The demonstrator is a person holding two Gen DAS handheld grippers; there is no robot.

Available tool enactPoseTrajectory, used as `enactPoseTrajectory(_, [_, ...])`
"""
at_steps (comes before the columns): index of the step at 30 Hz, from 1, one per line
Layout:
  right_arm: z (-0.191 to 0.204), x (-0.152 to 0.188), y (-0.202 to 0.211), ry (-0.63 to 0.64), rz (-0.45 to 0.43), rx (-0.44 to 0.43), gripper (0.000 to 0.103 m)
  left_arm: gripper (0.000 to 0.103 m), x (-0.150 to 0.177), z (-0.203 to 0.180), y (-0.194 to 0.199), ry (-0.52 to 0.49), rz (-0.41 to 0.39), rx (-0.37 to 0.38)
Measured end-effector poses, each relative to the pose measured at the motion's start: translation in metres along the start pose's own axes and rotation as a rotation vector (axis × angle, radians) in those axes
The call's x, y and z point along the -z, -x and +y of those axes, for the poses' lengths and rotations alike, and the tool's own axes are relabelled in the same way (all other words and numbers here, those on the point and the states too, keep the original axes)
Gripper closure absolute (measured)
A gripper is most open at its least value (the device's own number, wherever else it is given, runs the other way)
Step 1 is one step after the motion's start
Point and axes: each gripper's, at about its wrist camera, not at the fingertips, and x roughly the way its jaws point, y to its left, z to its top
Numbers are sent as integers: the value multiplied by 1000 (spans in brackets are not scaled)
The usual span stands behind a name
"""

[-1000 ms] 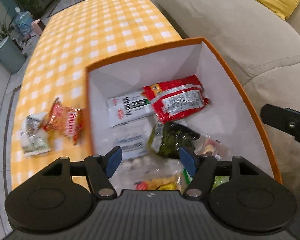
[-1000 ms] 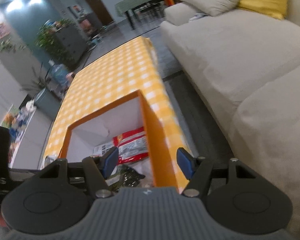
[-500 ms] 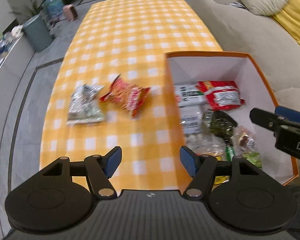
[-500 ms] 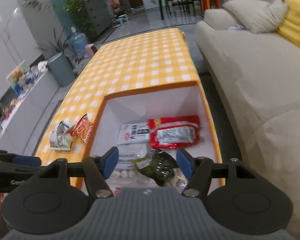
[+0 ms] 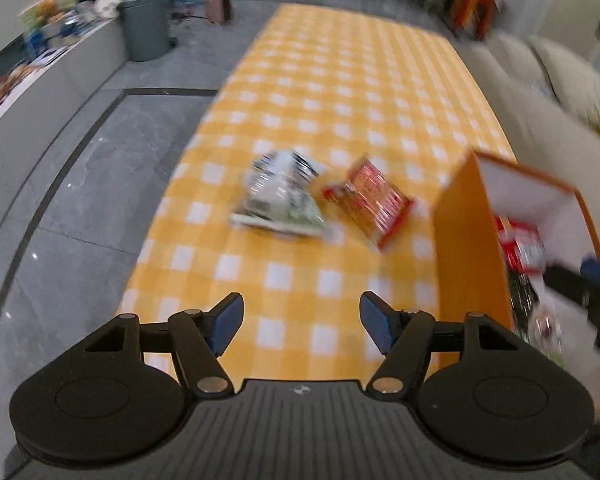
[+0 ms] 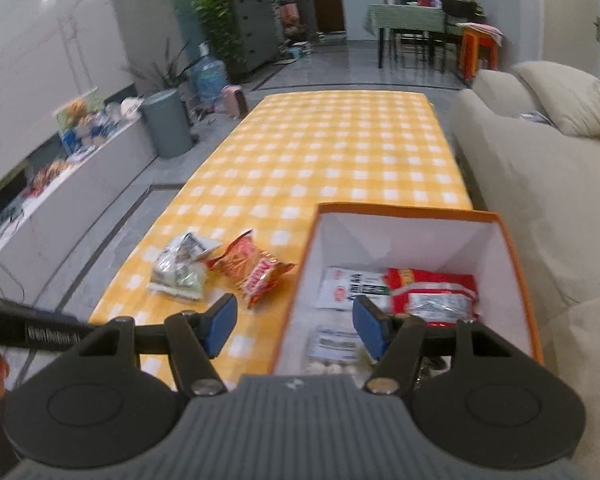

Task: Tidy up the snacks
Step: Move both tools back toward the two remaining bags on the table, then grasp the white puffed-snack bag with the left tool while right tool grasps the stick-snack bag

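Two snack packets lie on the yellow checked table [image 5: 340,92]: a silver-green packet [image 5: 280,200] [image 6: 180,268] and a red-orange packet [image 5: 370,202] [image 6: 252,270] just right of it. An orange box [image 6: 516,264] [image 5: 468,256] with white inside walls stands at the table's right and holds several packets, among them a red one [image 6: 432,292] and a white one [image 6: 352,288]. My left gripper [image 5: 301,326] is open and empty over the bare cloth short of the two packets. My right gripper [image 6: 290,328] is open and empty over the box's left wall.
A beige sofa [image 6: 540,184] runs along the table's right side. Left of the table lies grey floor with a grey bin [image 6: 166,124] and a water bottle [image 6: 208,78]. A low white shelf [image 6: 60,184] lines the left wall. A dining table [image 6: 412,16] stands far back.
Both grippers swung left across the scene. The left view went from over the box to over the bare cloth facing the two loose packets. The right view went from the box's right wall to its left wall.
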Motion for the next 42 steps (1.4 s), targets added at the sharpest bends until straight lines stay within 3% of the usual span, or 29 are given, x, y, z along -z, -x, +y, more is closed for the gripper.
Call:
enactPoseTrajectory(4, [25,3,-12,103,7,-18,40,24,-7,27,-14,79,-21,25])
enactPoseTrajectory(9, [52,8,-27,237,17,-39,40,24,-12,39,-37,41,-68,-2])
enactPoseTrajectory(18, [67,-3,-83,309,90,-78,40,24,-34,43,-58,28,-125,94])
enactPoseTrajectory(24, [71,-22,-118,343,149,-105,39,24,-59,39,-84,12,-102,86])
enactPoseTrajectory(29, [69,-40,-145,348,205,-138,39,24,-73,41,-101,36,-103,144])
enactPoseTrajectory(33, [73,-48,-160,444,172,-145,39,24,-75,40,-113,31,-90,157])
enactPoseTrajectory(37, [83,-54,-177,546,212,-168,39,24,-80,37,-118,-4,-112,173])
enactPoseTrajectory(42, [89,-55,-214,604,315,-140,39,24,-87,46,-130,35,-51,162])
